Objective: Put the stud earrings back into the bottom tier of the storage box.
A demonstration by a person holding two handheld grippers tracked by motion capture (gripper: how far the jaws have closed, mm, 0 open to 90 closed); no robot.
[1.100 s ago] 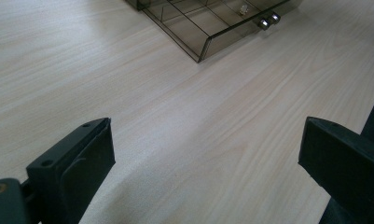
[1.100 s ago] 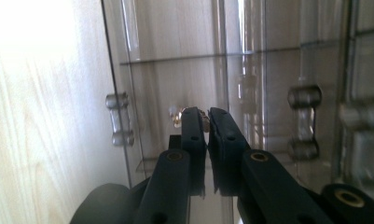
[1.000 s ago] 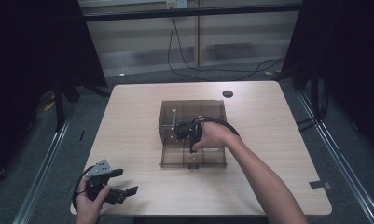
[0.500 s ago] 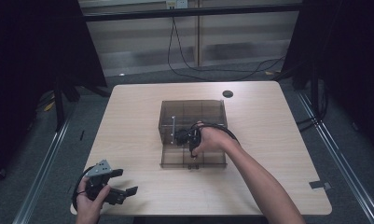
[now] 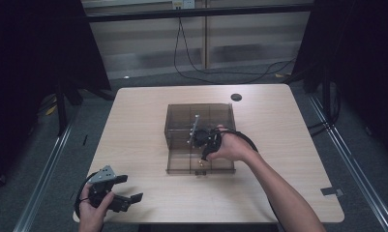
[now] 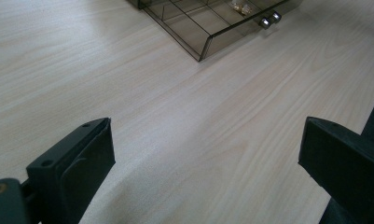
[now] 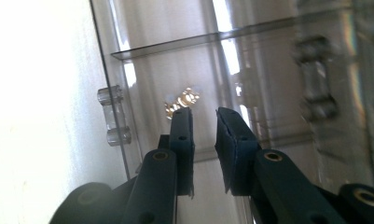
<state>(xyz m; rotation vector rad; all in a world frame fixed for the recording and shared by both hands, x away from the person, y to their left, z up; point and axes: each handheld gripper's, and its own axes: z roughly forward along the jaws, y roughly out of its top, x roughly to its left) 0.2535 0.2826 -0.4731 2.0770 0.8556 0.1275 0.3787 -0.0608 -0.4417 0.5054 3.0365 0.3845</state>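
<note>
Right tongs (image 7: 204, 116) sit over the pulled-out drawer (image 5: 182, 164) of the smoky clear box (image 5: 199, 117) at mid-bench — jaws just opening, a narrow gap, nothing between them. Small gold piece (image 7: 181, 102) lies on the drawer floor just beyond the tips. Left tongs (image 6: 203, 154) rest near the bench's (image 5: 143, 125) front left corner — jaws wide apart, empty.

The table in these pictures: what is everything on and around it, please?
Pale wooden table: one, centre.
Smoky clear plastic drawer box: one, mid-table, its divided drawer pulled out.
Small gold pieces: a cluster, in a front compartment of the drawer.
Clear drawer knobs: two, drawer front.
Black round disc: one, far table edge.
Black cables: several, floor beyond.
Left gripper: black, open, near corner.
Right gripper: black, jaws just opening slightly, nothing between, above the drawer.
</note>
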